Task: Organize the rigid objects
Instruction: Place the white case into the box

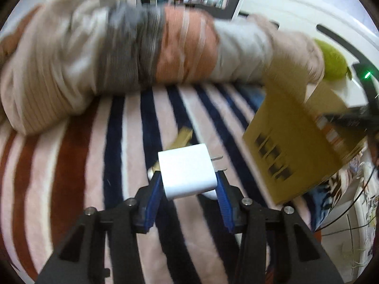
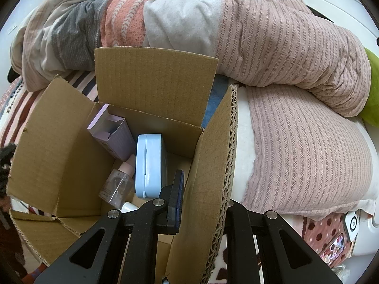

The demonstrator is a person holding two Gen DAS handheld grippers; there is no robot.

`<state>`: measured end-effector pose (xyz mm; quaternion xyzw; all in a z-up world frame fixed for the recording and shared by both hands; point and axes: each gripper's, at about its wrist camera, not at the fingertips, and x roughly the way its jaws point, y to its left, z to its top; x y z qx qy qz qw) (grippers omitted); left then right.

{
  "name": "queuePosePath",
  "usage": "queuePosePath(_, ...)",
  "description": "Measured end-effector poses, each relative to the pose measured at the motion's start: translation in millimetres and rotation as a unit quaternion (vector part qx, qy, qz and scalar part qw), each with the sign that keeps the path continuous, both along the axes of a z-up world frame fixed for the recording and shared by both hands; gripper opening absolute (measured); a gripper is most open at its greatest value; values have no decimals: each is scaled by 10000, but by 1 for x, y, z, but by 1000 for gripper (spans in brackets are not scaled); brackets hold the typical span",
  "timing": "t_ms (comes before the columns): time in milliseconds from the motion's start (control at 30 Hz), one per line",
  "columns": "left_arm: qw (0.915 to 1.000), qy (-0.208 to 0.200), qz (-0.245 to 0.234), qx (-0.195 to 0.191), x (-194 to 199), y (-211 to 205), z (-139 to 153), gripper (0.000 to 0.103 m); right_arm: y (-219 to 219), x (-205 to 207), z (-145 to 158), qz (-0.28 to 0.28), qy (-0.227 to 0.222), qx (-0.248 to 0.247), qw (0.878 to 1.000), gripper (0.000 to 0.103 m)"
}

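Note:
My left gripper [image 1: 188,184] is shut on a white plug-in charger [image 1: 187,171], prongs pointing right, held above the striped blanket [image 1: 71,165]. A small gold object [image 1: 182,137] lies on the blanket beyond it. The cardboard box [image 1: 296,142] shows tilted at the right of the left wrist view. My right gripper [image 2: 201,189] is shut on the box's right flap [image 2: 213,165], one finger [image 2: 176,194] inside the box. Inside the box [image 2: 59,153] lie a light blue case [image 2: 149,165], a lilac carton [image 2: 111,135], a clear bottle with a pink cap [image 2: 117,184] and a white item [image 2: 129,207].
A rolled duvet [image 2: 260,47] in beige, grey, orange and pink lies along the back of the bed. A green plush [image 1: 332,59] sits at the far right. A phone [image 2: 332,248] and a polka-dot cloth [image 2: 327,227] lie at the lower right.

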<state>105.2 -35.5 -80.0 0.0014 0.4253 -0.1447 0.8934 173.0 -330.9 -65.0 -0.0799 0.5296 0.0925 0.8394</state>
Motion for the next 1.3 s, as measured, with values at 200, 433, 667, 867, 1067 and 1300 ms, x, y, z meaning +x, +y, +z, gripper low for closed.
queuePosePath(200,9970,-722,-289,-2,-11,-32,72,41,0,0,0,1,-1,3,10000,12)
queuePosePath(433,9897,-591,-1300,19,-1,-115,98,41,1,-1,1,4,-7,-3,10000,12)
queuePosePath(667,9857,256,-1644,273,25,-175,71,41,1,-1,1,12,-6,22,10000,12)
queuePosePath(867,9827,832,-1592,458,43,-192,49,41,1,-2,2,11,-13,39,10000,12)
queuePosePath(1067,9826,927,-1505,576,52,-197,42,41,2,-2,1,22,3,-2,10000,13)
queuePosePath(1300,9873,547,-1453,348,43,-174,64,48,0,-2,-1,33,4,-2,10000,14)
